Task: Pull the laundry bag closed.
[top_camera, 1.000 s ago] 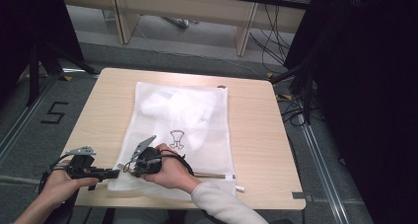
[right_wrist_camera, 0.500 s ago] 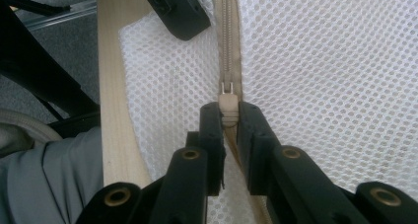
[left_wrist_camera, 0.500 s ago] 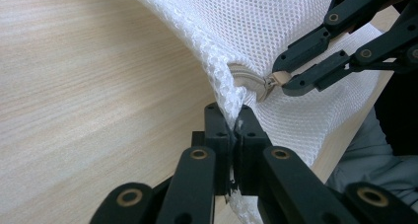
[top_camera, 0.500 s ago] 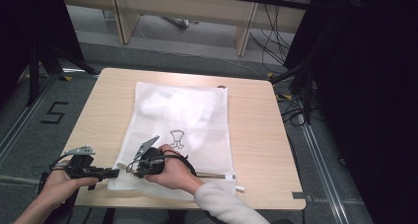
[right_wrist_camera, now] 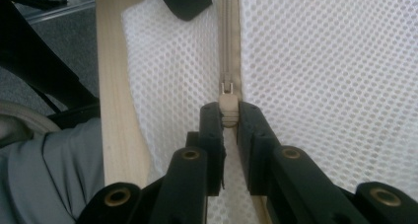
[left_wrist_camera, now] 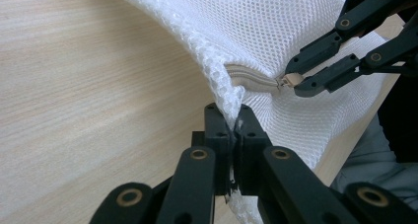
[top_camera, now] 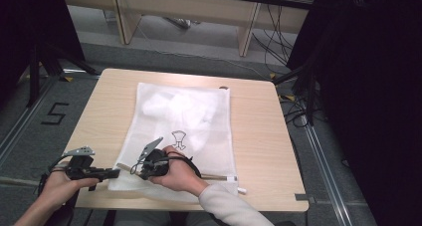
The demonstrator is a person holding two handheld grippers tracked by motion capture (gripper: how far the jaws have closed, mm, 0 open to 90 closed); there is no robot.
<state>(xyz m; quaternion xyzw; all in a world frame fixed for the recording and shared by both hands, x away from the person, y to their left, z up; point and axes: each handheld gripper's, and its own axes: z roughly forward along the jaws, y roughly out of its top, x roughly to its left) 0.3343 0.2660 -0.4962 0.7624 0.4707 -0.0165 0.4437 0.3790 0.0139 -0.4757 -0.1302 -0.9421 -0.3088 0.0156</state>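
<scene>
While clamped: right claw (right_wrist_camera: 229, 116), zipper pull (right_wrist_camera: 227, 108).

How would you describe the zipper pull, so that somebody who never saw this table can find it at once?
On the wooden table lies a white mesh laundry bag. Along its edge nearest the person runs a beige zipper. The zipper pull is the small beige tab near the bag's left corner, pinched between the right gripper jaws, while the left gripper clamps plain mesh.

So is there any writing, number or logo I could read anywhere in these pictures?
"5": black figure on the grey floor, left of the table.
Small dark outline drawing on the white mesh bag, mid-panel: a picture, no letters legible.
Nothing readable on either gripper or the zip.
</scene>
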